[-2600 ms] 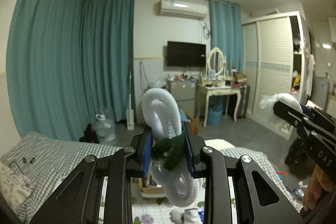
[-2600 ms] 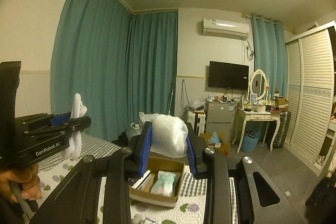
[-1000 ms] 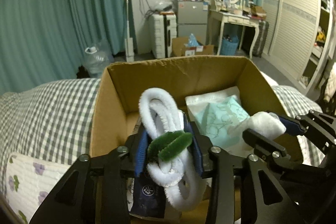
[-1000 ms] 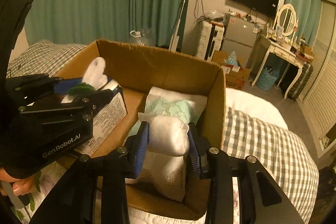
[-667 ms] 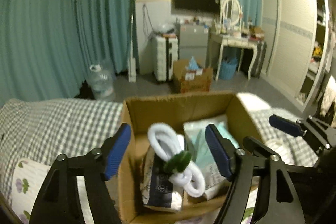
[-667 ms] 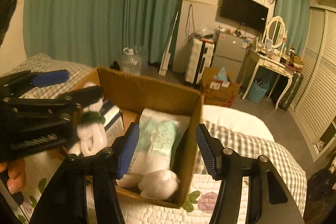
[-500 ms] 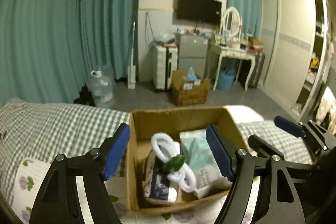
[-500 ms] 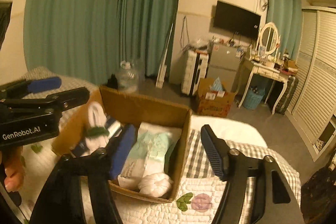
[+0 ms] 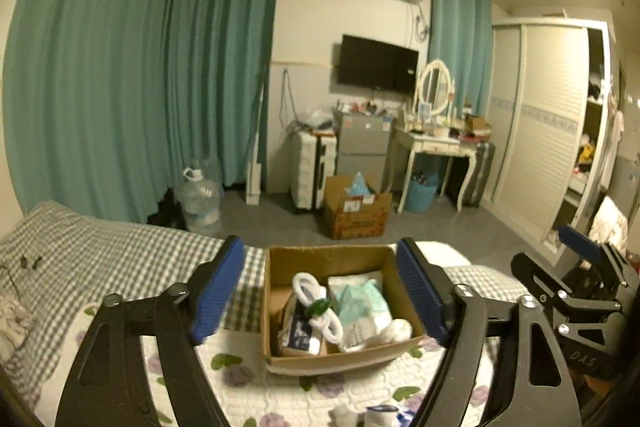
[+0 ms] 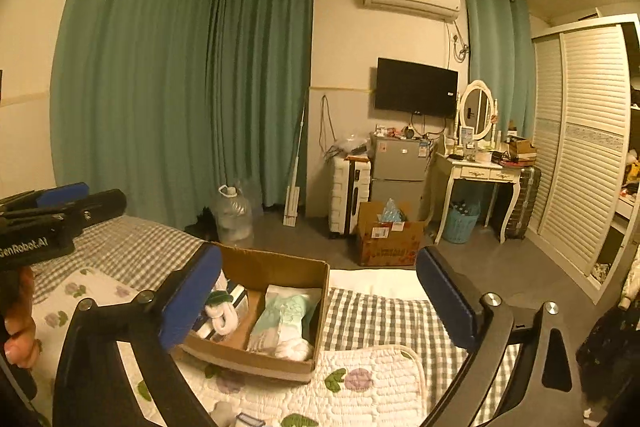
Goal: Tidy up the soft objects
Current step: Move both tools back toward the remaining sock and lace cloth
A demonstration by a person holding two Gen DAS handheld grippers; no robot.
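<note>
An open cardboard box point(image 9: 340, 358) stands on the bed; in the right wrist view the box point(image 10: 276, 270) is at lower middle. Inside it lie a white fuzzy loop with a green band point(image 9: 316, 309), a mint and white soft pack point(image 9: 360, 301) and a white bundle point(image 9: 400, 329). The loop point(image 10: 220, 311) and the bundle point(image 10: 294, 349) also show in the right wrist view. My left gripper point(image 9: 320, 291) is open and empty, above and behind the box. My right gripper point(image 10: 318, 293) is open and empty, raised over the bed.
The bed has a floral quilt point(image 9: 280, 395) and a grey checked sheet point(image 9: 100, 251). Small white and blue items point(image 9: 372, 417) lie on the quilt at the bottom edge. Beyond the bed are a water jug point(image 9: 198, 199), a floor box point(image 9: 356, 213) and a dresser point(image 9: 436, 151).
Both grippers opened and left the white loop and the white bundle in the box. Both then drew back and up from the box, which now looks smaller.
</note>
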